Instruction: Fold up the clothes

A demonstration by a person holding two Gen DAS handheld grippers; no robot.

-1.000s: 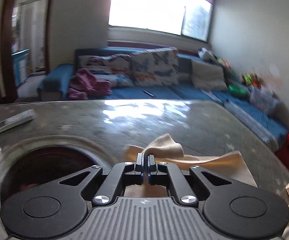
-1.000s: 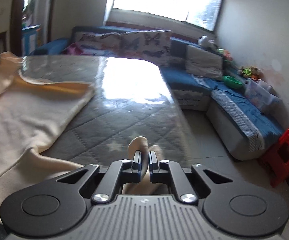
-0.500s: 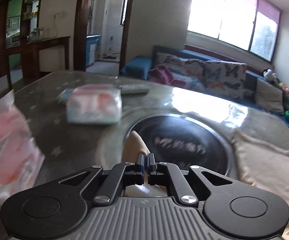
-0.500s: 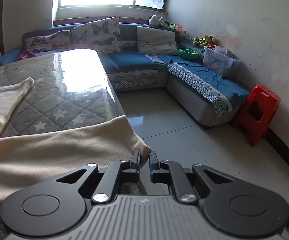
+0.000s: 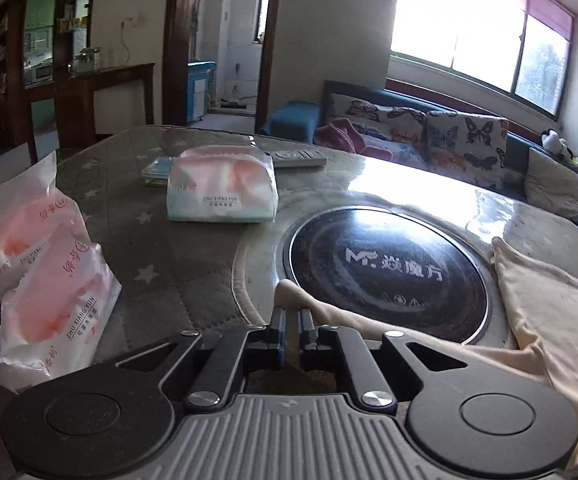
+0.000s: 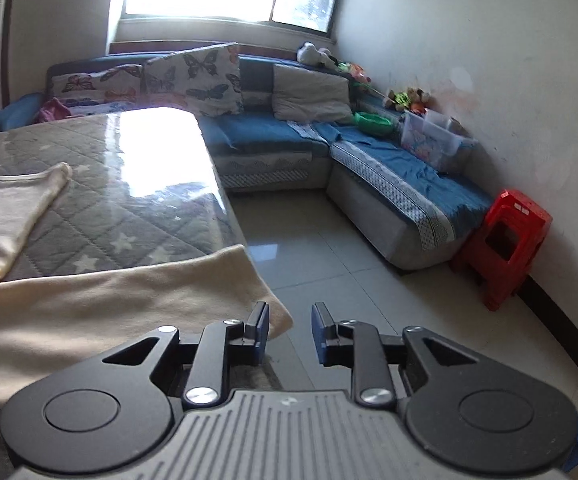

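A cream garment (image 5: 549, 312) lies spread over the quilted table. In the left wrist view my left gripper (image 5: 292, 320) is shut on a corner of that garment (image 5: 289, 292), low over the table beside a black round hotplate (image 5: 385, 272). In the right wrist view the same garment (image 6: 121, 300) lies flat across the table's near right corner, with a folded-over part (image 6: 13, 208) further left. My right gripper (image 6: 289, 328) is open and empty, just past the garment's corner at the table edge.
Two pink-and-white tissue packs (image 5: 45, 280) stand at the left and another (image 5: 223, 188) lies further back, next to a remote (image 5: 299, 157). A blue sofa (image 6: 369, 152) and a red stool (image 6: 505, 240) stand on the tiled floor to the right of the table.
My right gripper has opened and let go of the garment corner, which now lies on the table. My left gripper, still shut on its corner, has settled by the hotplate.
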